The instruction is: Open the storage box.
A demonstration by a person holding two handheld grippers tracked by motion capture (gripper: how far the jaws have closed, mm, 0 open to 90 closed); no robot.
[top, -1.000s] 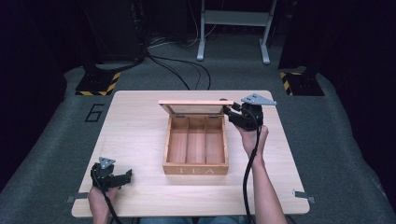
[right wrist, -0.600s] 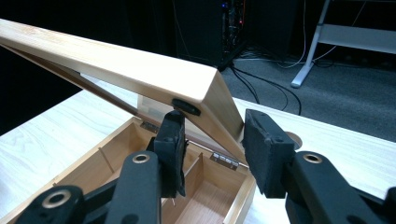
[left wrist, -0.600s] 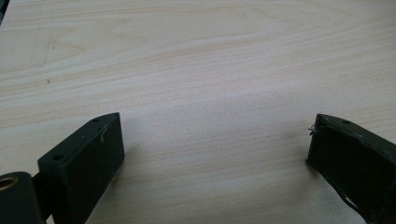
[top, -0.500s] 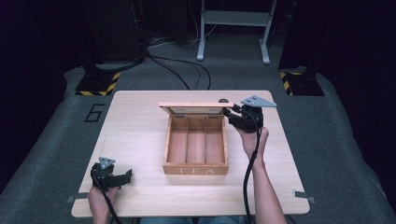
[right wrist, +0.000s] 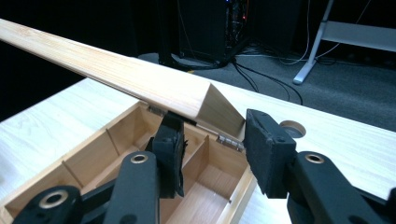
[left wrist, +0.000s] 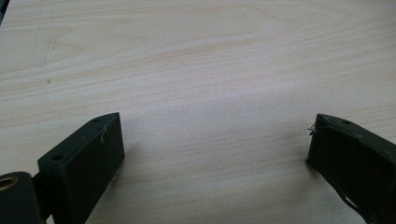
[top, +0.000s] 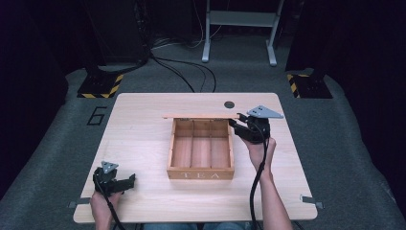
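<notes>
Between the right gripper's spread jaws stands the lid's free corner, raised over the box, whose three compartments lie below the jaws. Well apart, the left gripper rests with jaws spread over bare bench.

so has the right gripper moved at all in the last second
No. The right gripper sits at the same far right corner of the tea box, by the raised lid, as before.
</notes>
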